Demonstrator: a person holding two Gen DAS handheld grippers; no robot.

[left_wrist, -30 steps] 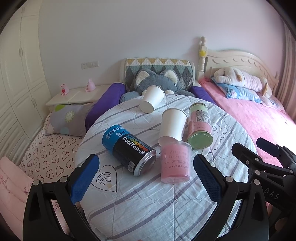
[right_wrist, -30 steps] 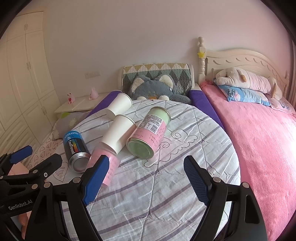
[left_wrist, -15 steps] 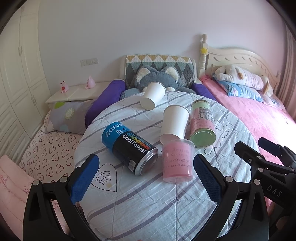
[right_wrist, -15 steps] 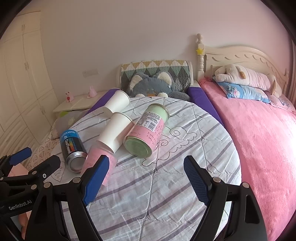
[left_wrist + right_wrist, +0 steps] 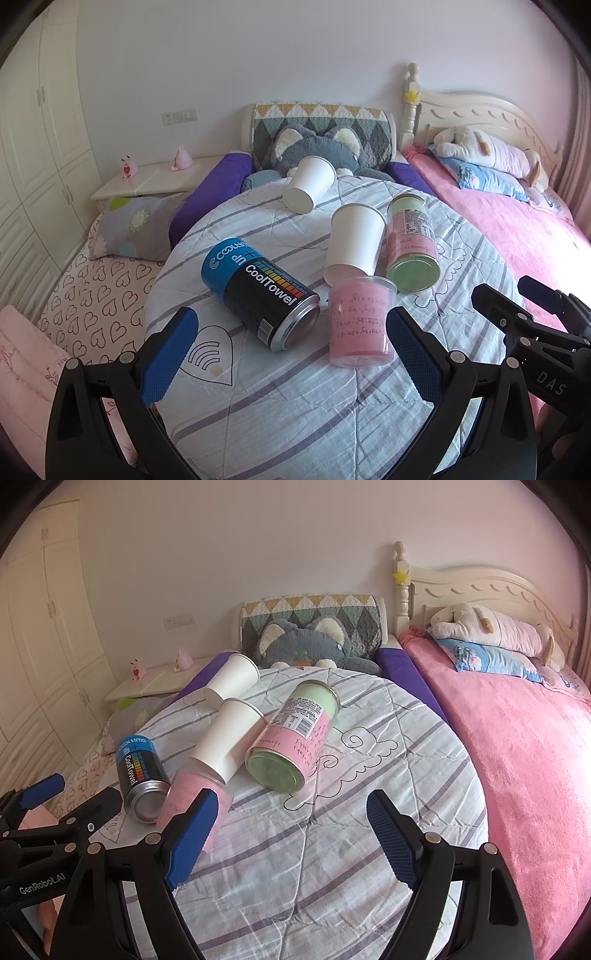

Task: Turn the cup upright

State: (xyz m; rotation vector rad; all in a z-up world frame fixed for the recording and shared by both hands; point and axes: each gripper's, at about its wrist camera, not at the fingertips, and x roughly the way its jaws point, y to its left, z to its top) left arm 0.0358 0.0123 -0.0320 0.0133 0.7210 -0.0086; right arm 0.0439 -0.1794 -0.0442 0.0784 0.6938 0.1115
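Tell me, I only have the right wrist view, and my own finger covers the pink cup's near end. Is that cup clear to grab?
Observer: In the left wrist view the pink cup shows whole, lying on the quilt.
Operator: Does it touch the can?
Observer: A thin strip of quilt seems to separate it from the CoolTowel can.
Operator: And the left gripper?
Observer: The left gripper has its fingers wide apart, holding nothing.

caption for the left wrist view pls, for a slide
Open left hand-held gripper above pink cup, CoolTowel can and two paper cups on striped quilt.
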